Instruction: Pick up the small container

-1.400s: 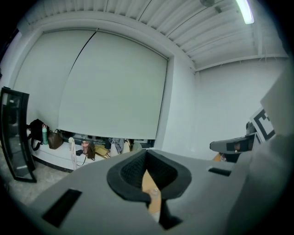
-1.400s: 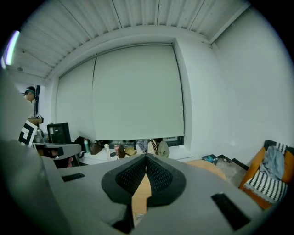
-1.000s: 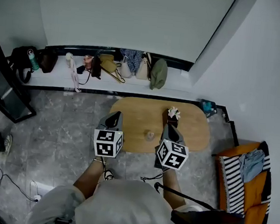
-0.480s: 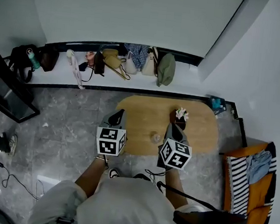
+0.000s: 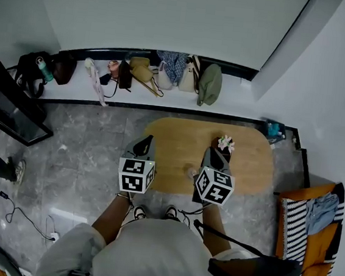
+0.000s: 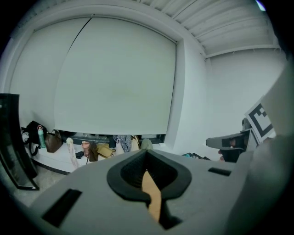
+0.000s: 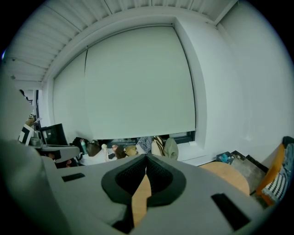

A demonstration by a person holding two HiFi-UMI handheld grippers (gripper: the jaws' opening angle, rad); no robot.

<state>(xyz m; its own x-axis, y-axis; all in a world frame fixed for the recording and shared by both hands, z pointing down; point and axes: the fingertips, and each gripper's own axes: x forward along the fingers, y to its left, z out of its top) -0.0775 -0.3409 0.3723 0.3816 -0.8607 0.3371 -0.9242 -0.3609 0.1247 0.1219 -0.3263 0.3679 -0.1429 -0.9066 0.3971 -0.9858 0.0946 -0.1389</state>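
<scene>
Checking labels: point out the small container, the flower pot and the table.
small container (image 5: 190, 170), head view, its top
flower pot (image 5: 224, 143), head view, the blossoms
table (image 5: 172, 143), head view, bare wood at left

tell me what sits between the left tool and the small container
Only bare table lies between the left tool and the small container, as the head view shows.

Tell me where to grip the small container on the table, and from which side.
Probably across its sides from above, with the right gripper beside it: the small container looks round and upright on the table, though too small for detail. Open the shut jaws first.
</scene>
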